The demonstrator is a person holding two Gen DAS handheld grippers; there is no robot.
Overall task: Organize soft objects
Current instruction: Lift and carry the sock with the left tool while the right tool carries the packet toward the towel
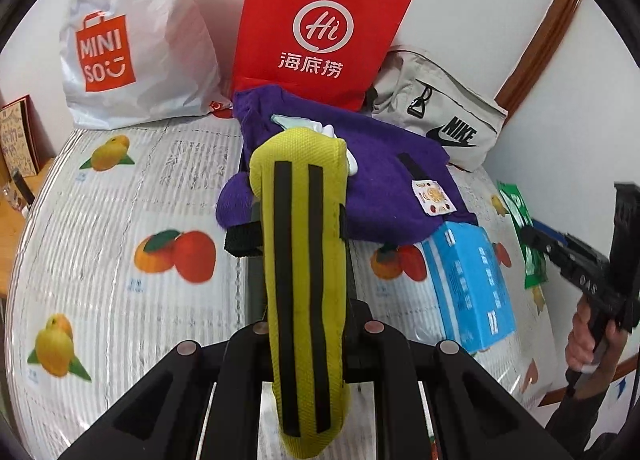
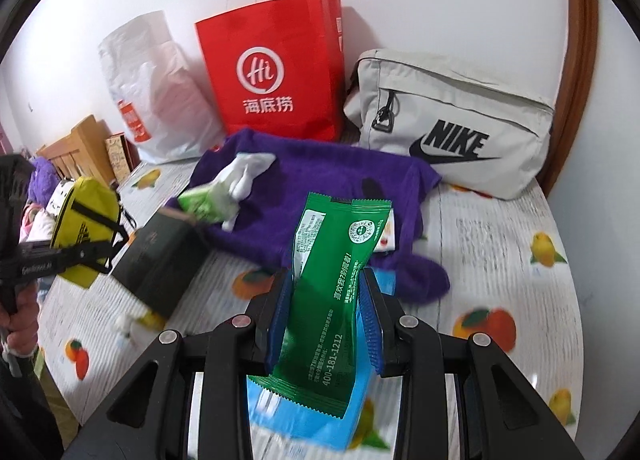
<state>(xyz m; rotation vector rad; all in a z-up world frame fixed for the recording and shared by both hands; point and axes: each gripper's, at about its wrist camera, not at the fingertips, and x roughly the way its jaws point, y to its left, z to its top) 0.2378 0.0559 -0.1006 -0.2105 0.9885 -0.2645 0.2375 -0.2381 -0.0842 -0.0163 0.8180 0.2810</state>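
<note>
Fingers (image 2: pixel 326 300) of right gripper clamped on green packet (image 2: pixel 334 292) marked 400-181-1212, left fingers (image 1: pixel 298 236) on yellow pouch (image 1: pixel 302 260).

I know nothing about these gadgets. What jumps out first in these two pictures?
The bright red paper bag stands against the wall at the back, between a white Miniso bag and a grey Nike pouch. Up close, the left gripper is clamped on a yellow pouch, while the right gripper pinches a green packet above the fruit-print tablecloth.
</note>
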